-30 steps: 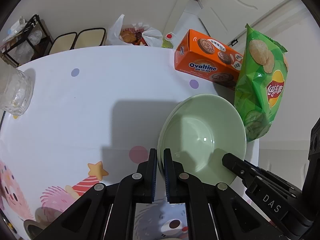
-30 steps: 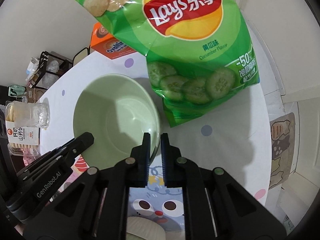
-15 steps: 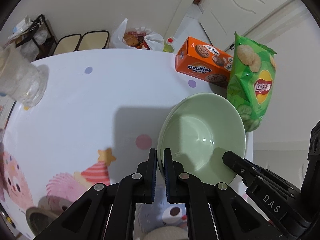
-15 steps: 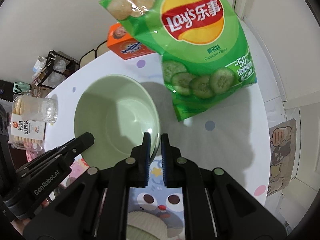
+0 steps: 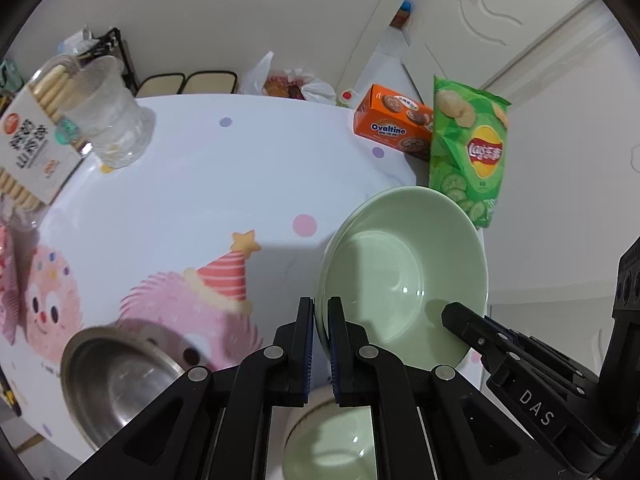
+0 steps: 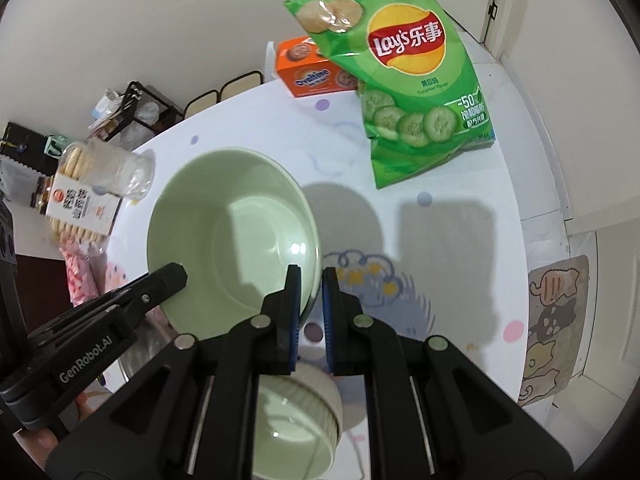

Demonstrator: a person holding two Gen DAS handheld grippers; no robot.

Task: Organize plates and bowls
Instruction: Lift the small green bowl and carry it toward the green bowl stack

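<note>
A large pale green bowl [image 5: 404,272] is held in the air above the table by both grippers. My left gripper [image 5: 321,316] is shut on its near-left rim. My right gripper [image 6: 307,292] is shut on the opposite rim; the bowl also shows in the right wrist view [image 6: 232,236]. Below it a smaller ribbed green bowl [image 6: 296,424] sits on the table, also visible in the left wrist view [image 5: 332,444]. A steel bowl [image 5: 116,384] sits at the lower left.
On the white cartoon-print table [image 5: 208,184] stand a green Lay's chip bag [image 5: 468,156], an orange Ovaltine box [image 5: 392,124], a clear plastic cup [image 5: 108,124] and a biscuit pack [image 5: 28,140]. A floor mat [image 6: 556,332] lies beyond the table's right edge.
Both grippers have pulled back and up with the large green bowl. The chip bag and box look farther away; the steel bowl and the small green bowl have come into view.
</note>
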